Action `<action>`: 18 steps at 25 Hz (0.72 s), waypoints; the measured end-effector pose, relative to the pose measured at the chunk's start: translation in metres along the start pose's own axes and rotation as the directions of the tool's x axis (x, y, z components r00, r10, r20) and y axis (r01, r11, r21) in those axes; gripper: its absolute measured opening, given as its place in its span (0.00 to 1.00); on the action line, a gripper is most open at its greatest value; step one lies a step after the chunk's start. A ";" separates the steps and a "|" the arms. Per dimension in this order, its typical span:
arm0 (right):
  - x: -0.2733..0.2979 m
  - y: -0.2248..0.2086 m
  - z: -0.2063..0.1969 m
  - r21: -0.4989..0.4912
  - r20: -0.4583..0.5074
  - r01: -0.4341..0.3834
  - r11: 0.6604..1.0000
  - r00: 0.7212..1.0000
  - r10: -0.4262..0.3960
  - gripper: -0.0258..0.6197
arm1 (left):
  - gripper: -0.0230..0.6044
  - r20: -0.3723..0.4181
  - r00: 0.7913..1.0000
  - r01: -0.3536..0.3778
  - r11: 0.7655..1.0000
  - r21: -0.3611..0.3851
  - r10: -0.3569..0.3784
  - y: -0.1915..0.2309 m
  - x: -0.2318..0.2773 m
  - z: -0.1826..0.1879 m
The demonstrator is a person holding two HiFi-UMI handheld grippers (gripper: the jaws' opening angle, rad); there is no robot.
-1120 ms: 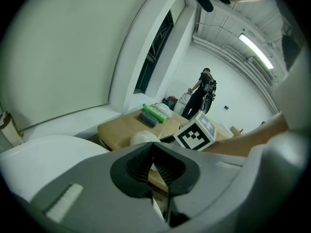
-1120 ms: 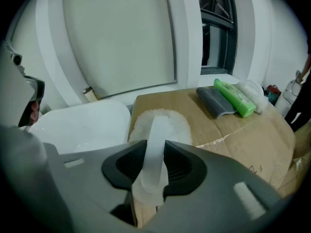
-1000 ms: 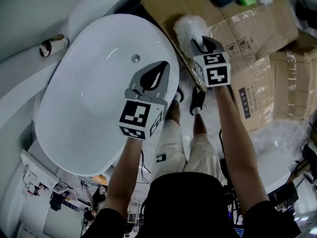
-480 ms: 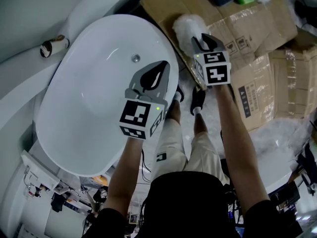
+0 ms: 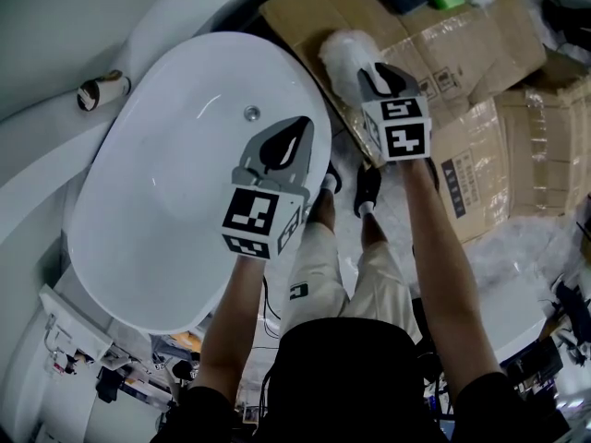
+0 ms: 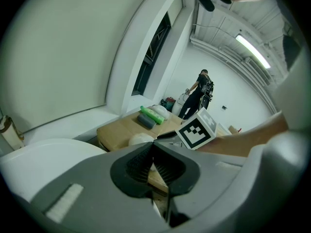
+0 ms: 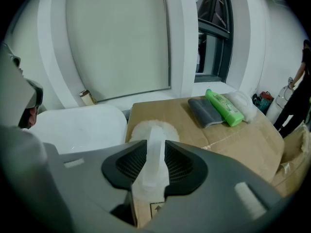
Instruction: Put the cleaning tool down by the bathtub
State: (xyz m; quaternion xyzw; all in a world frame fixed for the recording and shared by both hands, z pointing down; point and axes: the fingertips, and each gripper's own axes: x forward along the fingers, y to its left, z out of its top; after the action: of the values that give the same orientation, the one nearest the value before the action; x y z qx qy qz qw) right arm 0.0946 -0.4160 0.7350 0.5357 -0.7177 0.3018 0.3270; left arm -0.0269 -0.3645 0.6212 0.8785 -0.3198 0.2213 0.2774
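— Where's the duster (image 5: pixel 346 52)?
— Its fluffy white head is at the edge of the cardboard (image 5: pixel 471 53), just beside the tub (image 5: pixel 166 201). The right gripper (image 5: pixel 380 74) clamps its pale handle (image 7: pixel 156 159) between both jaws.
— And the left gripper (image 5: pixel 295 129)?
— Jaws pressed together on nothing, over the tub's near rim.
— Any writing?
— The print on the cardboard and on the green bottle (image 7: pixel 223 107) is too small to read. An arrow mark (image 7: pixel 158 208) shows below the right jaws.
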 end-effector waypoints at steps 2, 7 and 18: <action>-0.005 0.001 0.002 0.002 0.005 0.000 1.000 1.000 0.000 0.19 | 0.03 -0.001 1.000 0.001 1.000 0.006 -0.001 -0.002 -0.002 0.000; -0.023 0.004 0.008 -0.003 0.026 0.000 1.000 1.000 0.000 0.19 | 0.03 0.004 1.000 -0.001 1.000 0.015 0.001 -0.010 -0.010 0.004; -0.081 0.011 0.002 -0.040 0.078 -0.015 0.999 0.997 0.018 0.19 | 0.03 0.030 0.999 -0.041 0.999 -0.012 0.042 -0.051 -0.036 -0.006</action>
State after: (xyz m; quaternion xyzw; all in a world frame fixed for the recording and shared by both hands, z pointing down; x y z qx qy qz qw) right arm 0.1003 -0.3689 0.6686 0.5345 -0.7401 0.2691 0.3067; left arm -0.0186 -0.3118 0.5876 0.8734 -0.3433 0.2120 0.2727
